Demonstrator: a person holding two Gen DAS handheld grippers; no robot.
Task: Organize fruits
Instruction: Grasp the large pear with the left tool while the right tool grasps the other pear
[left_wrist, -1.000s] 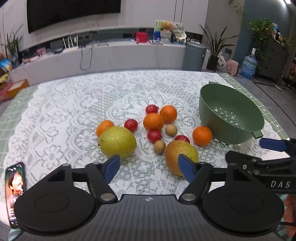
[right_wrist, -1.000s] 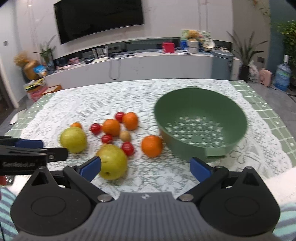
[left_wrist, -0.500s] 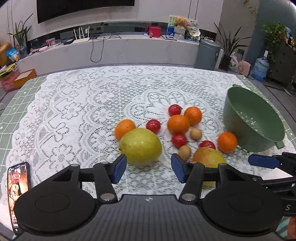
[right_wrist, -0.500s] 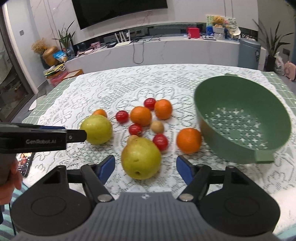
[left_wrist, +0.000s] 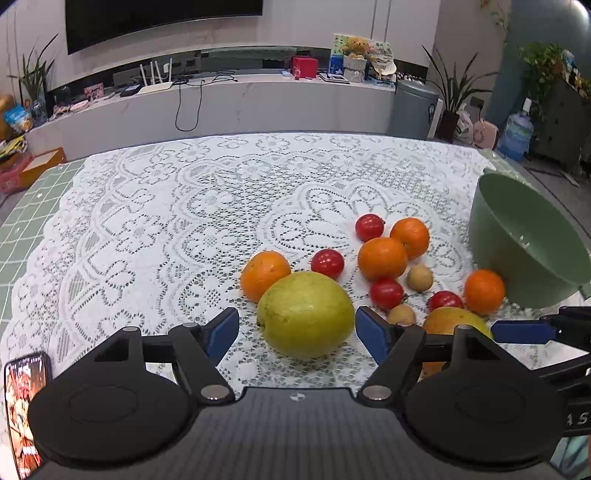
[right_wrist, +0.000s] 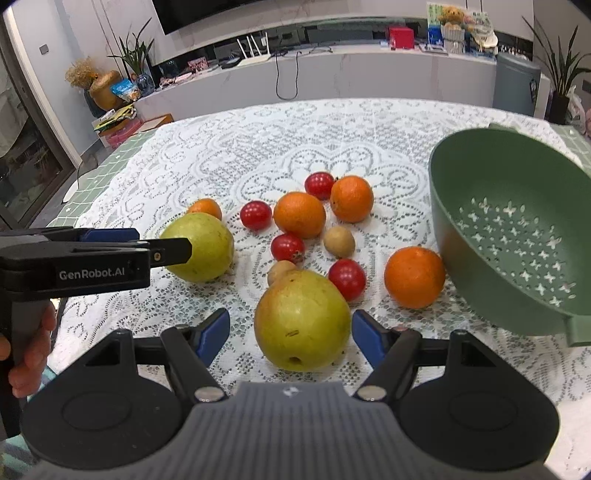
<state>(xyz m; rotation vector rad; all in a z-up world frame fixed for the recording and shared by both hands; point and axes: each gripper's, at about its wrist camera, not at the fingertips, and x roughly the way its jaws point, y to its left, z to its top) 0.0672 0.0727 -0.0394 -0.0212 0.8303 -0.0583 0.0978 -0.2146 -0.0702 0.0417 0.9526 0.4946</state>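
Fruit lies on a white lace cloth: two big yellow-green pears, several oranges, several red cherry tomatoes and small brown fruits. My left gripper (left_wrist: 297, 328) is open, its blue pads either side of the left pear (left_wrist: 306, 314) without touching. My right gripper (right_wrist: 290, 334) is open around the right pear (right_wrist: 302, 319), which also shows in the left wrist view (left_wrist: 448, 321). The left gripper shows from the side in the right wrist view (right_wrist: 162, 249). A green colander (right_wrist: 517, 236) stands at the right, empty, and an orange (right_wrist: 414, 277) lies beside it.
A phone (left_wrist: 24, 406) lies at the near left table edge. Green checked mat (left_wrist: 22, 229) shows beyond the lace at the left. Behind the table are a long white counter, a TV, plants and a grey bin (left_wrist: 413, 109).
Both grippers have moved forward and lower, each now straddling a pear. The left gripper's jaws have opened wider than half a second ago. No fruit has moved.
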